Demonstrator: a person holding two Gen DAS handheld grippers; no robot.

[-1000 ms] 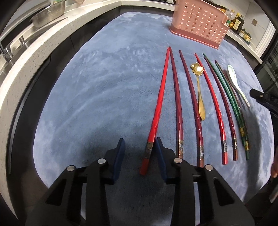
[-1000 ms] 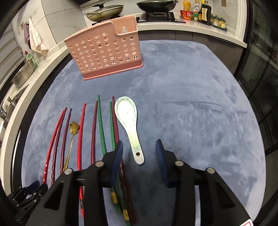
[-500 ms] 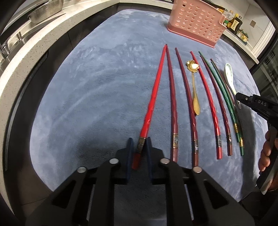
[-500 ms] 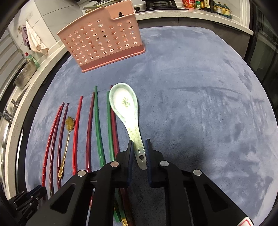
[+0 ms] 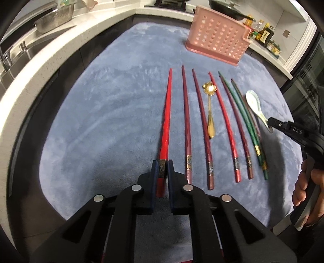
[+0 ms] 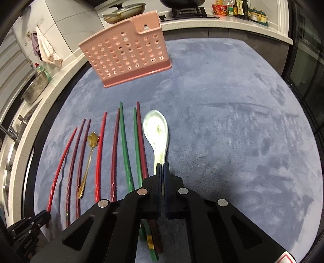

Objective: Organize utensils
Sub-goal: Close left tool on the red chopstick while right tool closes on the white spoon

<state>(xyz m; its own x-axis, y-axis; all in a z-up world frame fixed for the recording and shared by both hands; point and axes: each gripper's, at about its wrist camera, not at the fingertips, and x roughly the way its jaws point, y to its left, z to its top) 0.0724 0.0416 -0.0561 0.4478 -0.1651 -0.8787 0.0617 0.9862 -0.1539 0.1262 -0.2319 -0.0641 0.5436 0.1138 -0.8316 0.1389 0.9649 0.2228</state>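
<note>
Several red, maroon and green chopsticks lie side by side on a blue-grey mat (image 5: 101, 121). My left gripper (image 5: 161, 168) is shut on the thick end of the leftmost bright red chopstick (image 5: 167, 113), lifted slightly. My right gripper (image 6: 162, 168) is shut on the handle of a white ceramic spoon (image 6: 157, 131), also seen in the left wrist view (image 5: 254, 105). A gold flower-shaped spoon (image 5: 210, 109) lies among the chopsticks. A pink perforated utensil holder (image 6: 127, 56) stands at the far edge of the mat, also in the left wrist view (image 5: 218, 43).
A white countertop (image 5: 30, 81) with a sink and metal colander (image 5: 54, 20) runs along the left. A stove with pans (image 6: 125, 10) and sauce bottles (image 6: 239, 8) sit behind the holder. Dark glass doors (image 6: 307, 70) are on the right.
Both grippers closed: the left on the red chopstick's end, the right on the spoon handle. Both have since raised and tipped their items slightly off the mat.
</note>
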